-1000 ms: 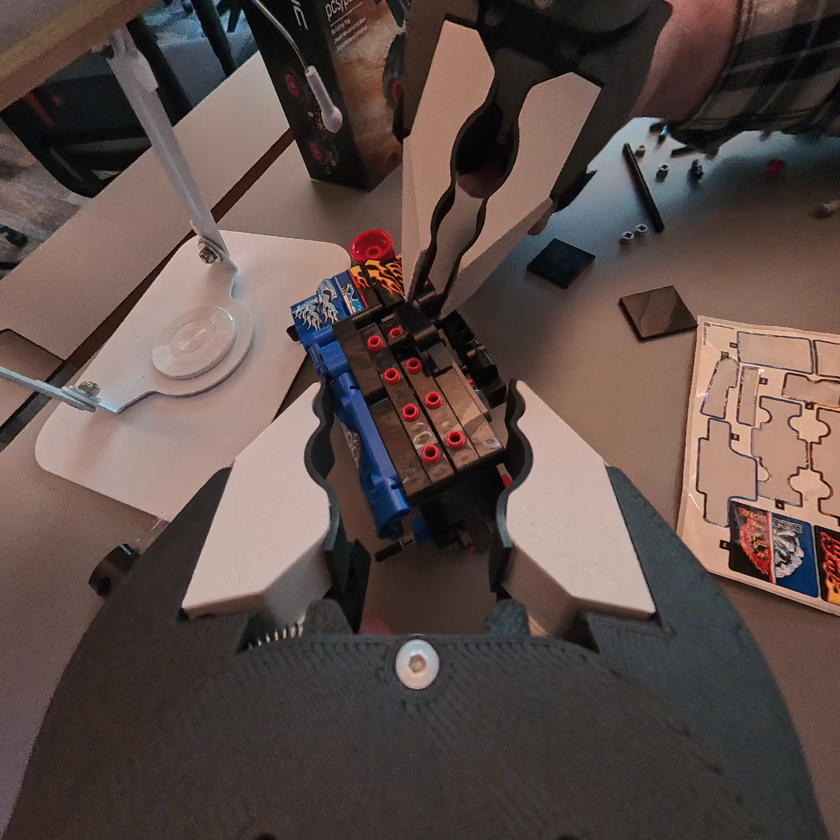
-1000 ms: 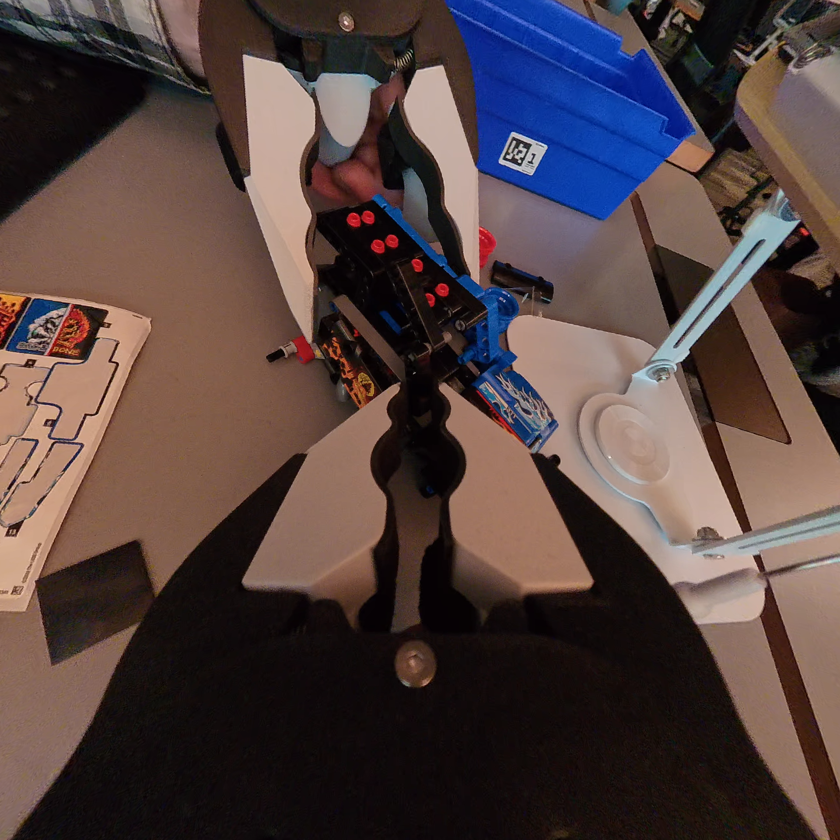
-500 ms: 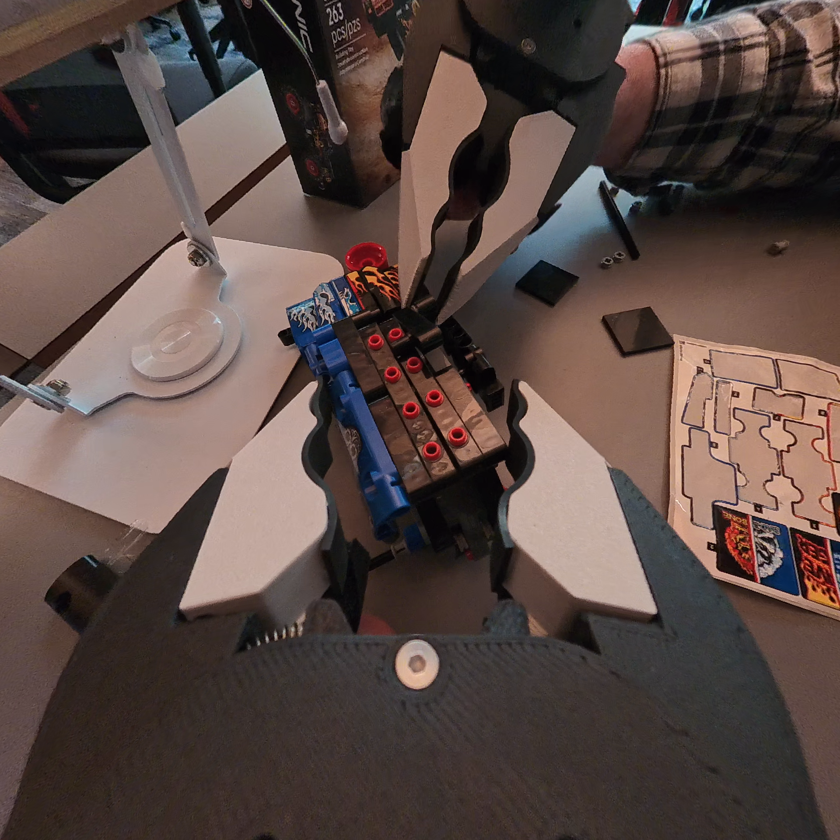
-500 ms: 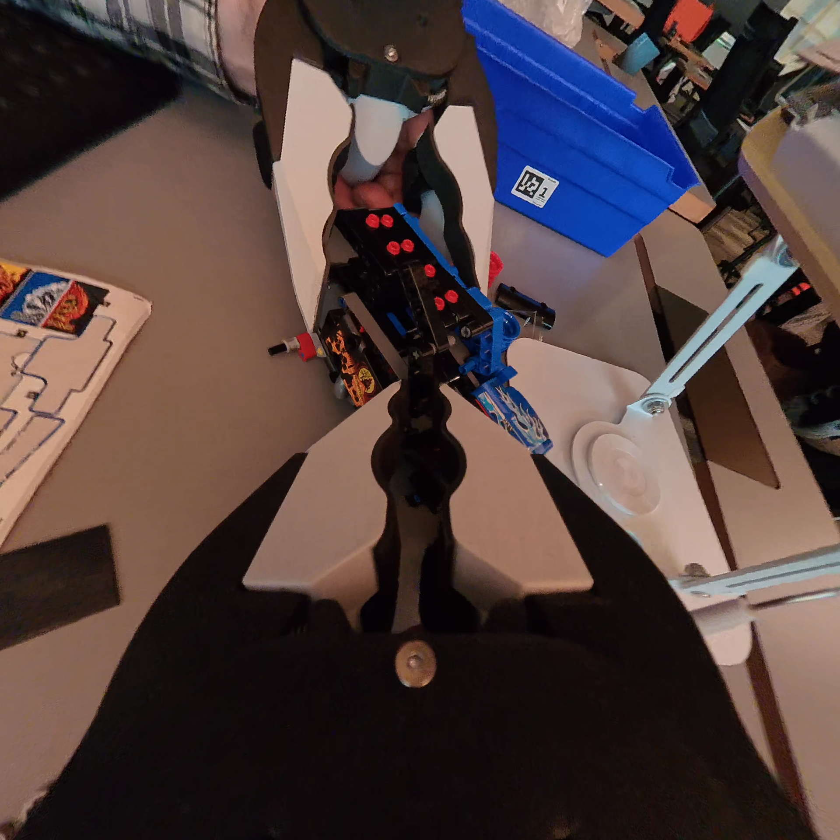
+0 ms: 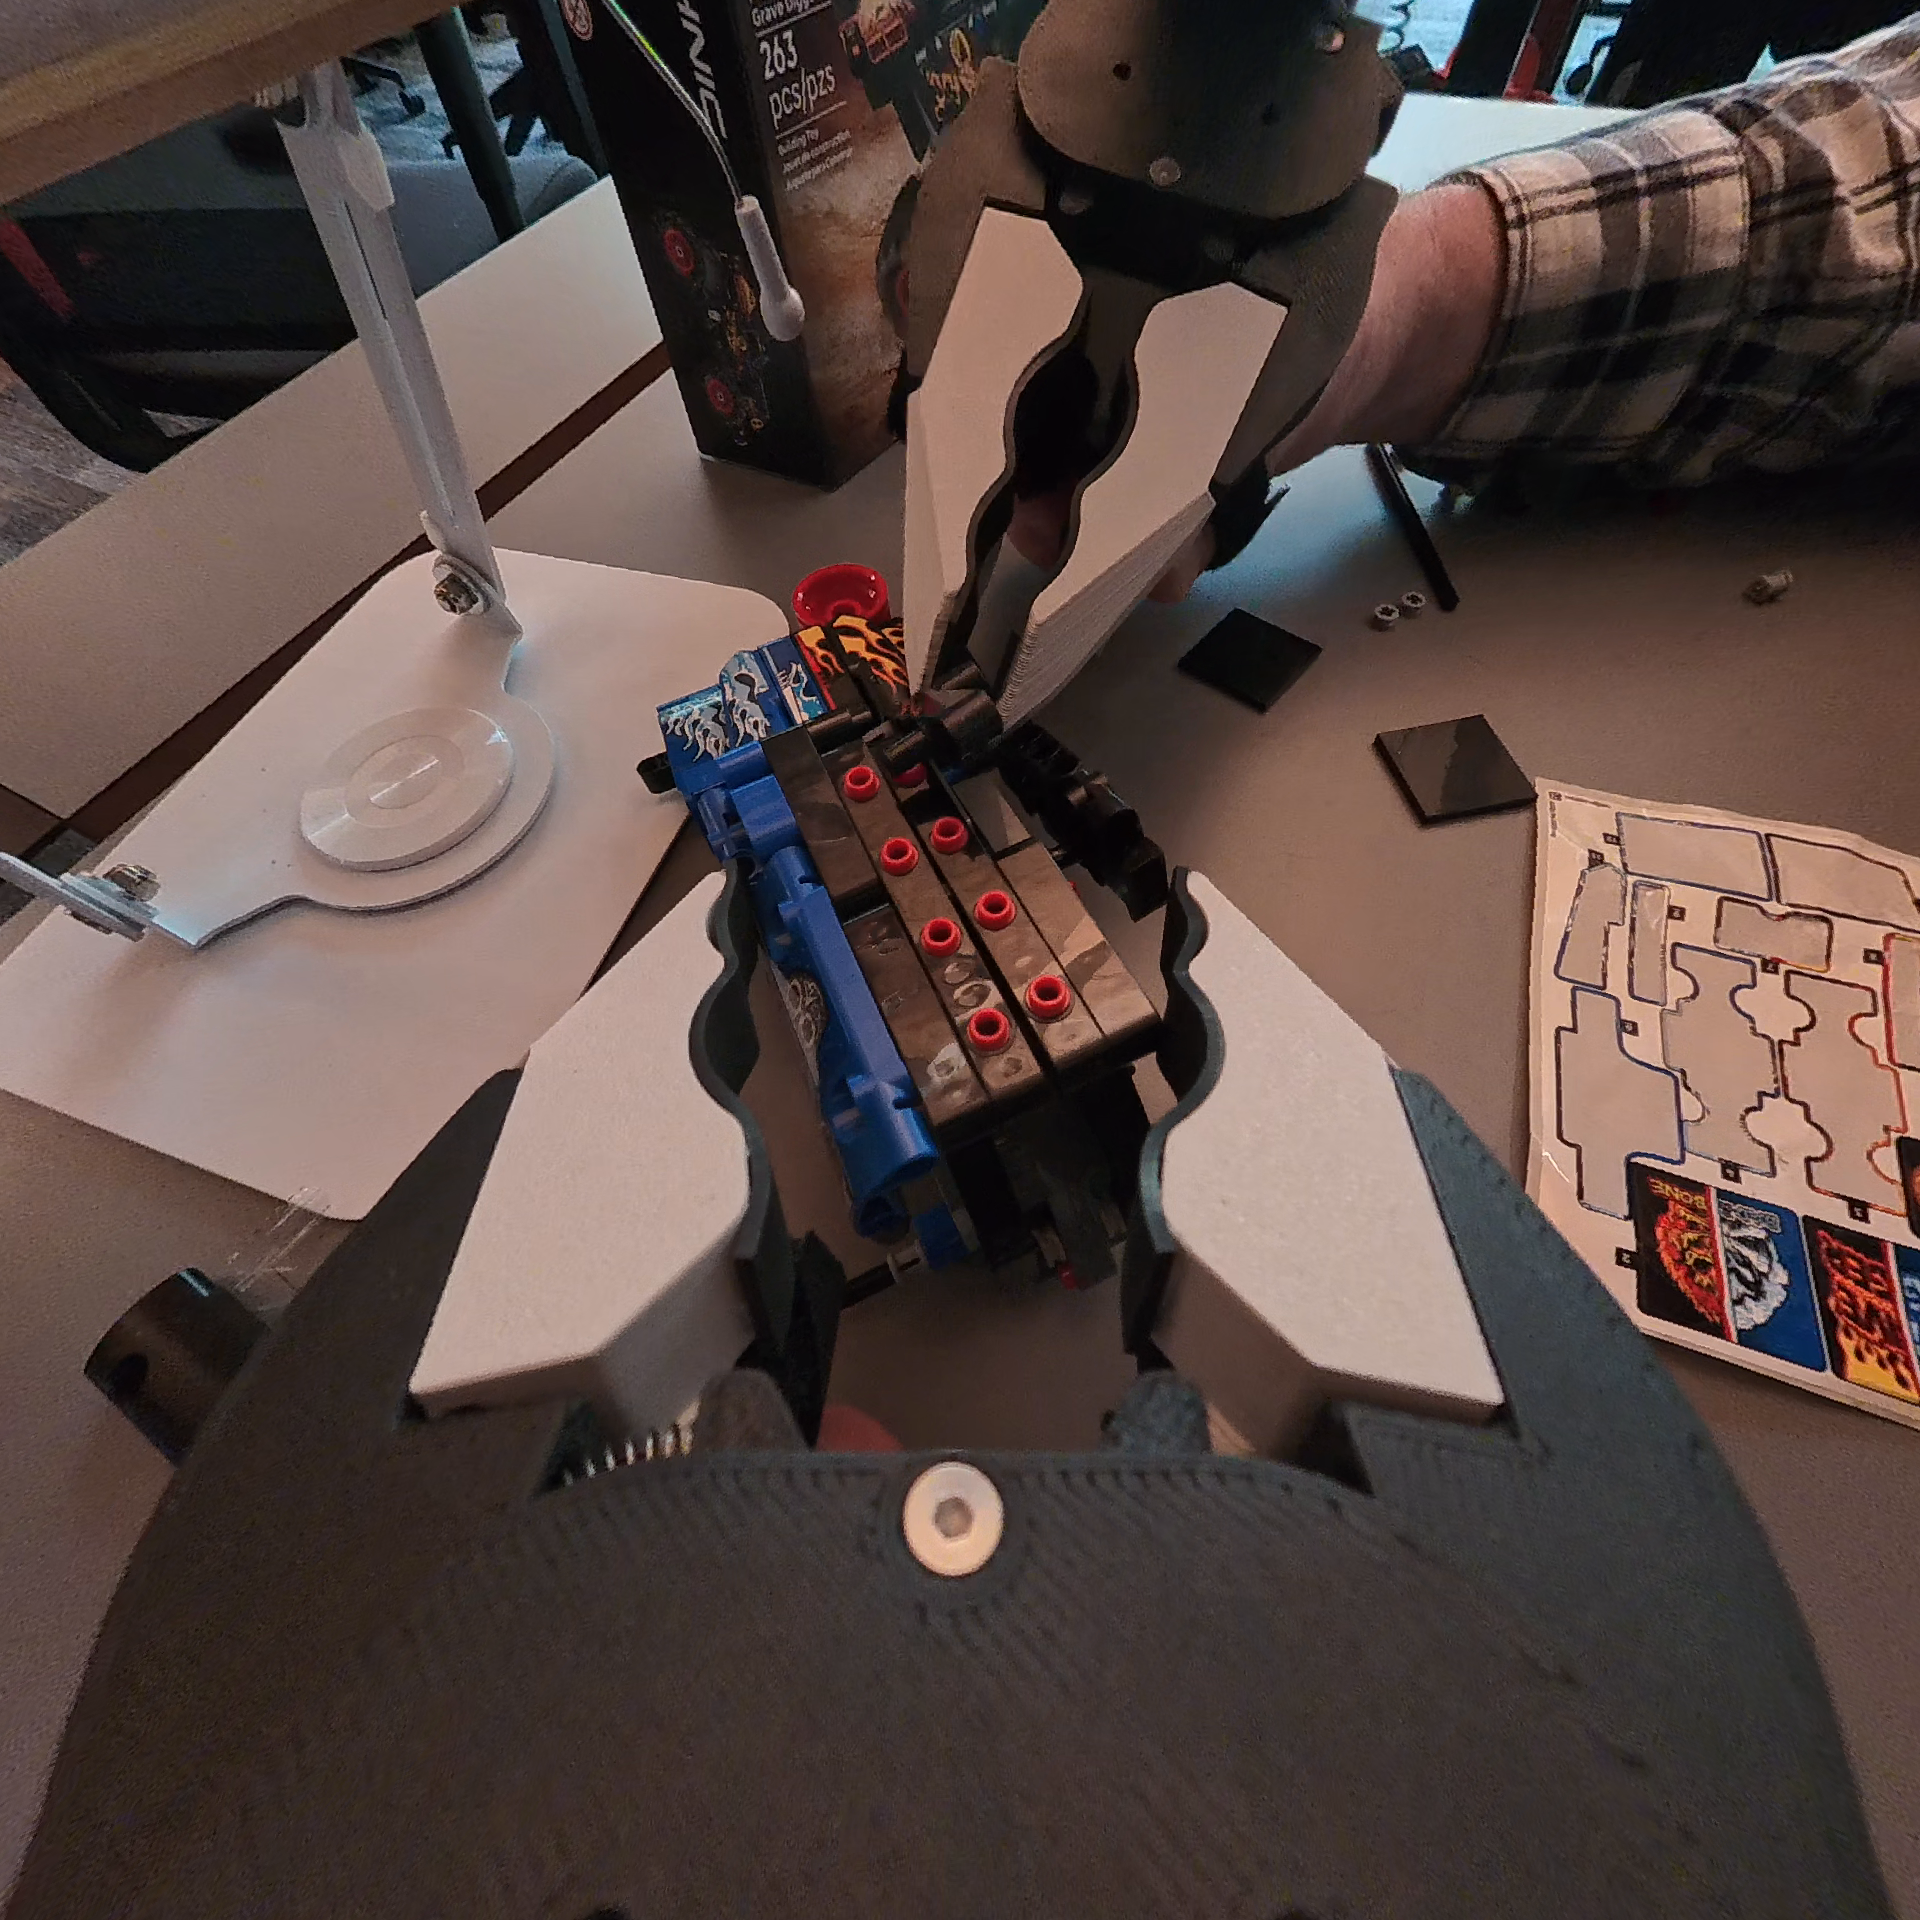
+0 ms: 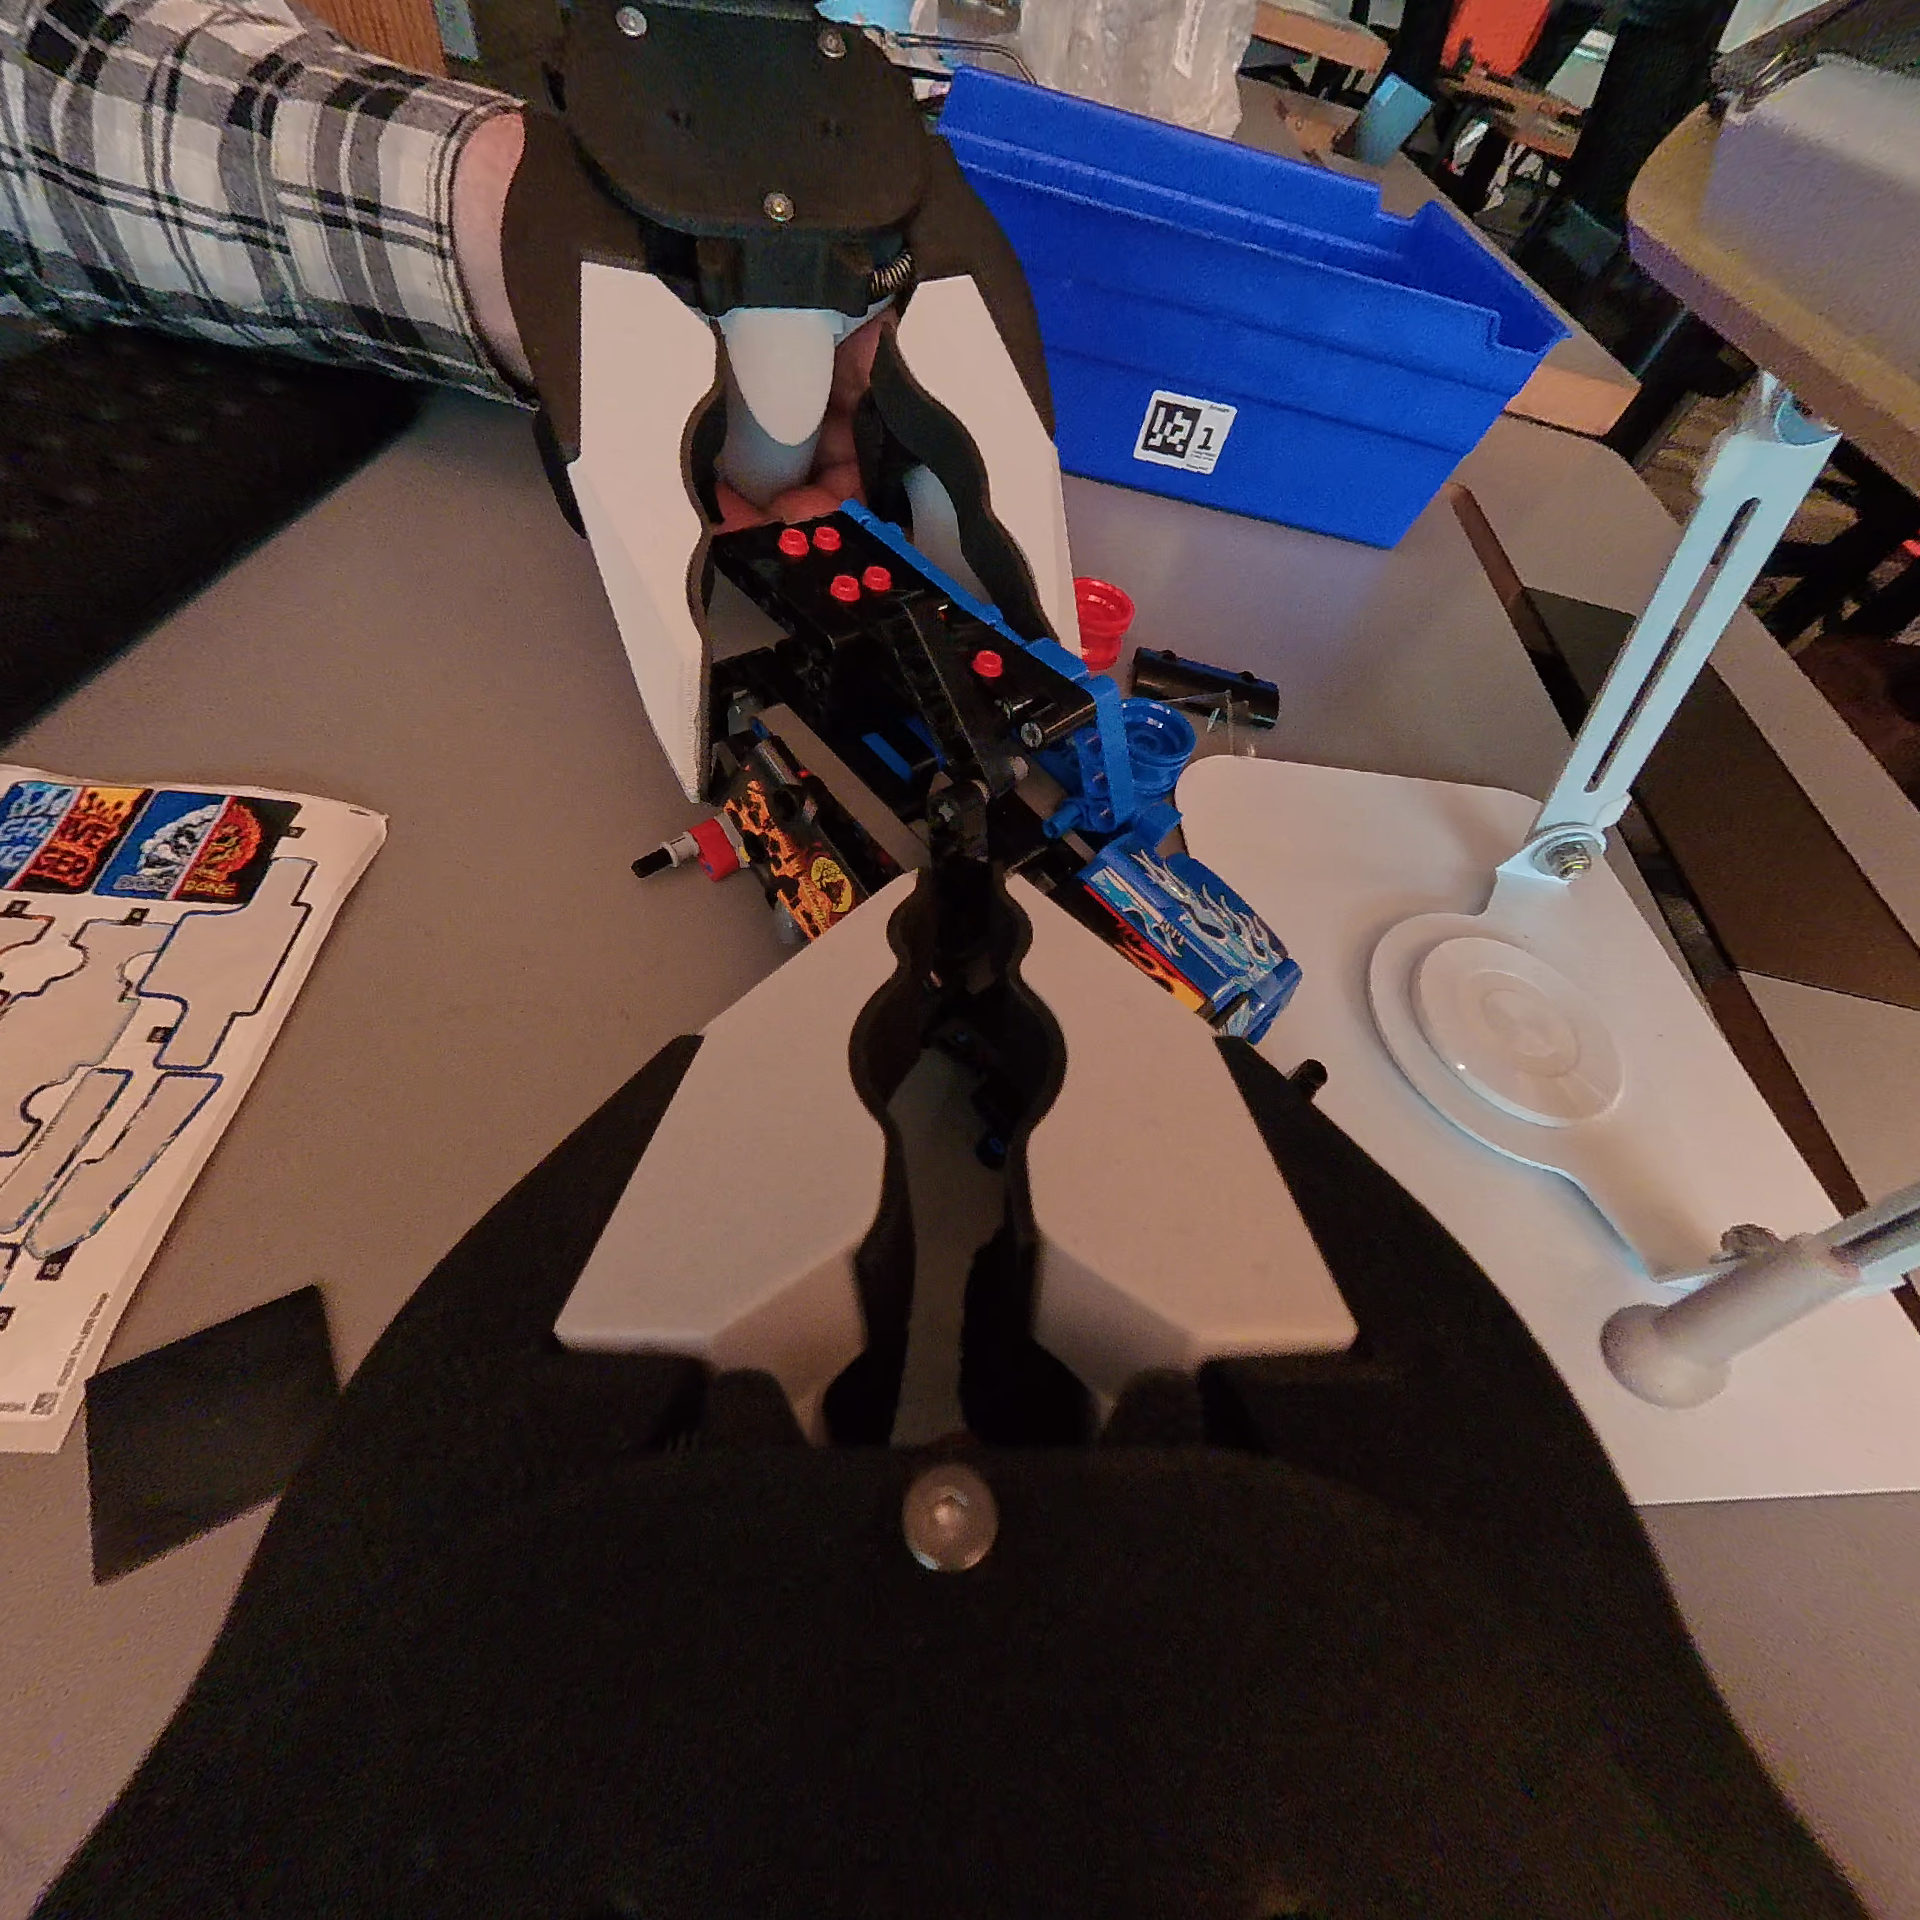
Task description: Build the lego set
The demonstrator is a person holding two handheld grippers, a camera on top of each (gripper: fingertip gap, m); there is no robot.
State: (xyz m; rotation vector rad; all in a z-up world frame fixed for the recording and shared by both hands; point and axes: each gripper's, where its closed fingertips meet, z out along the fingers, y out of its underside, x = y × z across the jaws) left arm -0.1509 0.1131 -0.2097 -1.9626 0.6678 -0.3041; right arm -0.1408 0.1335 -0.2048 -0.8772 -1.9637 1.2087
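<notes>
A partly built lego model (image 5: 935, 956), black and blue with red pins, is seen on the grey table (image 5: 1299, 852), one corner overlapping the white base plate (image 5: 343, 956) of a stand. The model's near end is clamped between the two white fingers of the left gripper (image 5: 951, 997), one finger on the blue side beam, the other on the black side. The right gripper (image 5: 961, 675) is brought down on the model's far end, its fingers drawn nearly together on a small black part (image 5: 940, 712) at the top edge; in the right wrist view this gripper (image 6: 956, 904) is shown pinched on a black piece (image 6: 961, 821) of the frame.

The long axis of the model is laid from the left gripper toward the right gripper, slightly angled left in the left wrist view. The flame-stickered end is pointed away from the left gripper.

Seven red pins are counted on the black top in the left wrist view. Two loose black square tiles (image 5: 1247, 660) (image 5: 1455, 769) are noted on the table to the right, apart from the model. One sticker sheet (image 5: 1725, 1091), one red wheel hub (image 5: 842, 592) just beyond the model, one set box (image 5: 748, 208) and, in the right wrist view, one blue bin (image 6: 1247, 312) are recorded.
</notes>
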